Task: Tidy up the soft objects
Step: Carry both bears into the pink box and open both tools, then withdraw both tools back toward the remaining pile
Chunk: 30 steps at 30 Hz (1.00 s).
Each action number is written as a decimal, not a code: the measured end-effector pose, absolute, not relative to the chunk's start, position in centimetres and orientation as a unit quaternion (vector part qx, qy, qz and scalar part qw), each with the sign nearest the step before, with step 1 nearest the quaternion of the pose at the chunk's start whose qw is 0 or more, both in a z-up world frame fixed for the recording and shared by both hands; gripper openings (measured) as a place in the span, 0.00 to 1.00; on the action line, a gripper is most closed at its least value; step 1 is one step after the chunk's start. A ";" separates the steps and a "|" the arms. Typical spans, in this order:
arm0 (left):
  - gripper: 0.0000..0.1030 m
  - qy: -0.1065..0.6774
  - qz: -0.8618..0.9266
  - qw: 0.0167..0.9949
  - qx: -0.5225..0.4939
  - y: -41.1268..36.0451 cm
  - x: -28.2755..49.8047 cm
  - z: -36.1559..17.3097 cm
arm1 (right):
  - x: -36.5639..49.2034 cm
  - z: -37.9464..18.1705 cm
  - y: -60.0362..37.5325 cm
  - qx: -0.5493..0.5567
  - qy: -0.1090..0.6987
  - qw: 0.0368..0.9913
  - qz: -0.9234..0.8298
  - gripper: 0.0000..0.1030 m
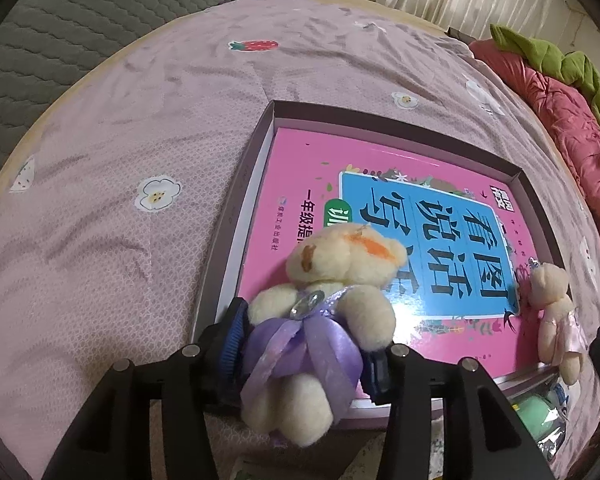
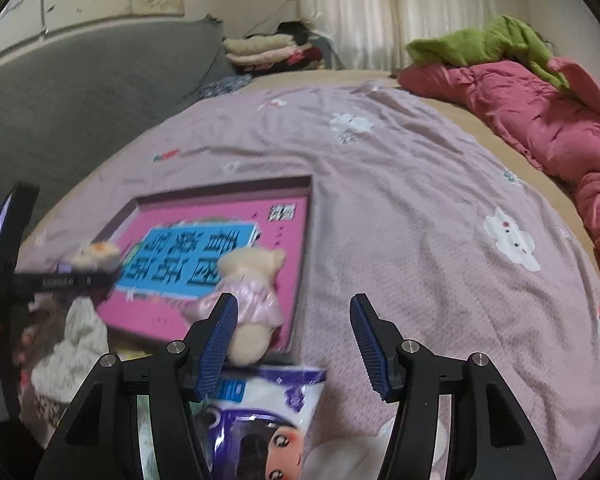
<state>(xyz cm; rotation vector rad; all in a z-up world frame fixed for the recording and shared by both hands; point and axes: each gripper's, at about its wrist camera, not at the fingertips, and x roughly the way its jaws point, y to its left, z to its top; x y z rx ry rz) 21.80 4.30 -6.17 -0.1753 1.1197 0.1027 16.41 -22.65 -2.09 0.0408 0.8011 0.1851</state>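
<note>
Left tongs (image 1: 304, 344) loosely astride purple-skirted plush bear (image 1: 324, 300) at waist over box (image 1: 380, 120) on bed, pad contact unclear; right tongs (image 2: 294, 344) released, empty, pink-dressed bear (image 2: 252, 292) just beyond left finger; light, squashy, best pinched mid-body.

Dim, soft indoor light; fisheye bending (right view blurred).

Bed (image 1: 100, 240) under shallow box (image 1: 380, 124)
</note>
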 end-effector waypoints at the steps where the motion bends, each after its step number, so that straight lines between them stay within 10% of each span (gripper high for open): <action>1: 0.48 0.530 0.050 0.842 -0.082 4.3 21.8 -6.2 | 16.5 -2.4 -22.3 0.008 0.393 0.915 0.087 0.58; 30: 0.57 0.514 0.028 0.852 -0.093 4.1 20.7 -4.2 | 18.0 -3.0 -21.2 -0.006 0.353 0.932 0.078 0.65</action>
